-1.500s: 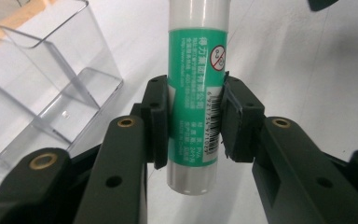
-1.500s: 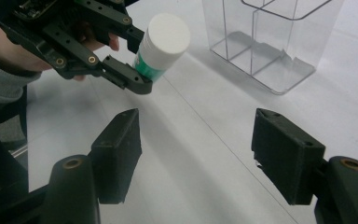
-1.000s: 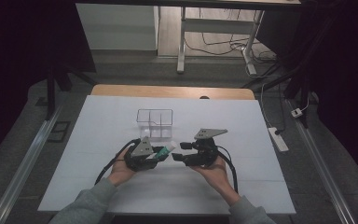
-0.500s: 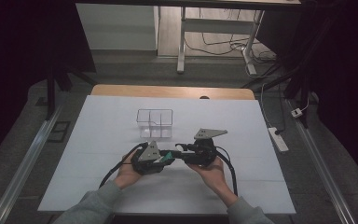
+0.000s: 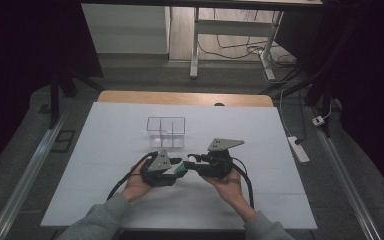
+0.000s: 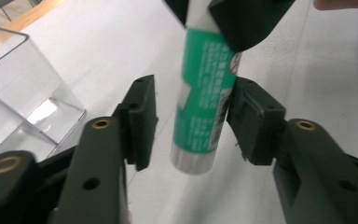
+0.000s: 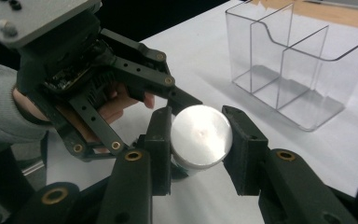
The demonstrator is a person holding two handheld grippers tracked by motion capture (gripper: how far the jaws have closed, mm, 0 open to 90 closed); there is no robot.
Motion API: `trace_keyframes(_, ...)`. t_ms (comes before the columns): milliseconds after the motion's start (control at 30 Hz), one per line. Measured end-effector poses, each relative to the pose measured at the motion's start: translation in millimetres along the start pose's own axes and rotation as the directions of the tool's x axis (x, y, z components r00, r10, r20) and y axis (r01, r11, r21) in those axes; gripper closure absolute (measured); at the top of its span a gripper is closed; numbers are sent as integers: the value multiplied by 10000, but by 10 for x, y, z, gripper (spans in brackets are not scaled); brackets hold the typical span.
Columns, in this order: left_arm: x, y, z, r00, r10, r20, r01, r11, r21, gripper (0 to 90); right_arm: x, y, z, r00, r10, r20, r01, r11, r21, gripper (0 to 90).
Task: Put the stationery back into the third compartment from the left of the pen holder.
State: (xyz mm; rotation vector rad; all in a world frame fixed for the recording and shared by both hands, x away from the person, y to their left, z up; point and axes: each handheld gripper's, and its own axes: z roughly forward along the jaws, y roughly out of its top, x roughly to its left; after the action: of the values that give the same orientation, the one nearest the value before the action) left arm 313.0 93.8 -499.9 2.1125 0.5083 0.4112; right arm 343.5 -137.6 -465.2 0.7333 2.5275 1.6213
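Grippers meet tip to tip over the white table (image 5: pixel 105 200) in the high view, the left gripper (image 5: pixel 176 167) and the right gripper (image 5: pixel 192 161) facing each other just in front of the clear organiser (image 5: pixel 166 132), with a green tube (image 5: pixel 180 170) between them. Left gripper view: its jaws have just been opening and now stand apart on either side of the green-and-white tube (image 6: pixel 205 98), one pad perhaps brushing it, while the other gripper's jaws clamp its upper end. Right gripper view: its jaws press on the tube's round silver end (image 7: pixel 200 134), the clear organiser (image 7: pixel 303 60) standing well beyond.
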Motion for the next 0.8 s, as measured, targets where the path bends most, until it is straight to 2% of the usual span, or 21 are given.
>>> trace_keyframes(300,36,-6,-72,9992,-386,-86,387,9991,148,403,-51,16,-132,9990,56,446,-42,9995,-305,639)
trace_keyframes(567,91,-84,-258,9979,-540,-345,555,9974,463,366,-113,20,-197,9971,118,748,-82,9988,-483,639)
trace_keyframes(800,154,-214,-444,9918,-1048,-731,1096,9918,652,361,-142,38,-254,9958,123,906,-65,9979,-648,639)
